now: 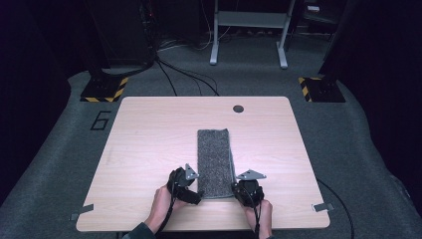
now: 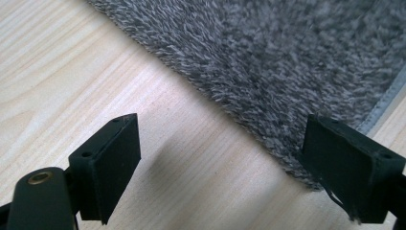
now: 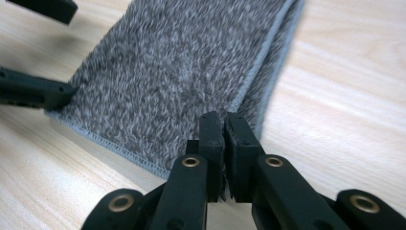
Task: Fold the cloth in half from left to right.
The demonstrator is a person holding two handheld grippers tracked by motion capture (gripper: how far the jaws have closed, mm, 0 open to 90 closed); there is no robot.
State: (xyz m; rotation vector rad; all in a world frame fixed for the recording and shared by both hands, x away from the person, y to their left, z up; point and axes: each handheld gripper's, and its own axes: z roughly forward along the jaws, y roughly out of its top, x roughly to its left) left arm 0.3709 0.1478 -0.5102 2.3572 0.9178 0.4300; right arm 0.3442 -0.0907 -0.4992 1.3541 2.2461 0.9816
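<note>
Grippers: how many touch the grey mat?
2. Left gripper, jaws open, straddles the grey mat at its near left corner; right gripper pinches its near right edge.

Light wooden bench (image 1: pixel 149 134) with a round cable hole (image 1: pixel 238 108) near its far edge, grey carpeted floor (image 1: pixel 64 144), yellow-black striped stand bases (image 1: pixel 104 88), grey metal frame (image 1: pixel 249 30) beyond, cables (image 1: pixel 184 74) trailing across the floor

High view sits above the person's side, looking forward and down over the whole table (image 1: pixel 149 124). Both gripper views ride low and close, pretty much skimming the wood, and share the grey mat's (image 1: pixel 215 159) near end, I think.
</note>
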